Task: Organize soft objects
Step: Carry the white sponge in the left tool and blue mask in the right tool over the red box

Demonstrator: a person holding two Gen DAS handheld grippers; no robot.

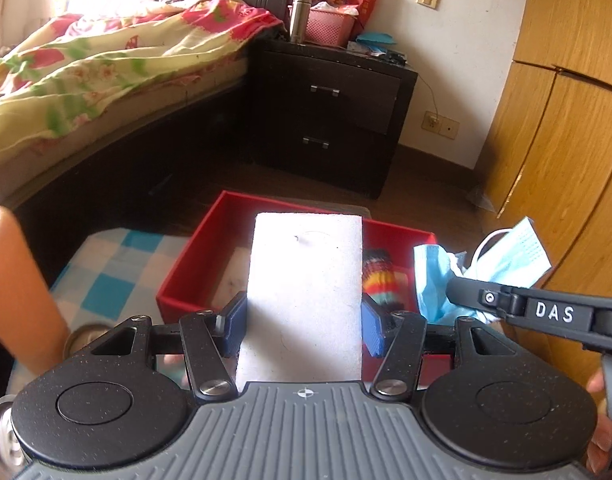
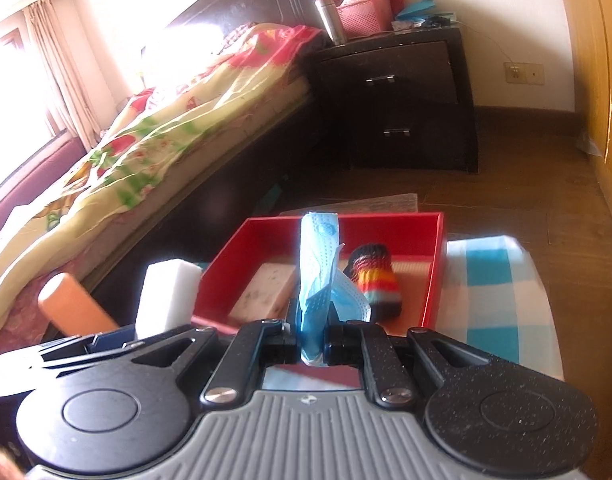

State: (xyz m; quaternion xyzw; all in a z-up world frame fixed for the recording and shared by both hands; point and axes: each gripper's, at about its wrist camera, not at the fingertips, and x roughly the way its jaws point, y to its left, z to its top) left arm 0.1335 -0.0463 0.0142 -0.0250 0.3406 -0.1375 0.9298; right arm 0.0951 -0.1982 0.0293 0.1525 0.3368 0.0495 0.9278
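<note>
My left gripper (image 1: 304, 324) is shut on a white foam block (image 1: 307, 280), its blue pads (image 1: 234, 326) pressing both long sides. The block hovers over the near edge of a red box (image 1: 194, 256). My right gripper (image 2: 310, 344) is shut on a blue face mask (image 2: 317, 276), which stands up between the fingers in front of the same red box (image 2: 433, 276). In the box lie a speckled pale sponge (image 2: 262, 292) and a rainbow-striped knitted piece (image 2: 375, 280). In the left wrist view the right gripper with the blue face mask (image 1: 521, 252) shows at right.
The box sits on a blue-and-white checked cloth (image 2: 489, 292). An orange cylinder (image 1: 14, 280) stands at left. A bed with a floral quilt (image 1: 106, 64) runs along the left, a dark nightstand (image 1: 337, 116) stands behind, and a wooden wardrobe (image 1: 565, 120) is on the right.
</note>
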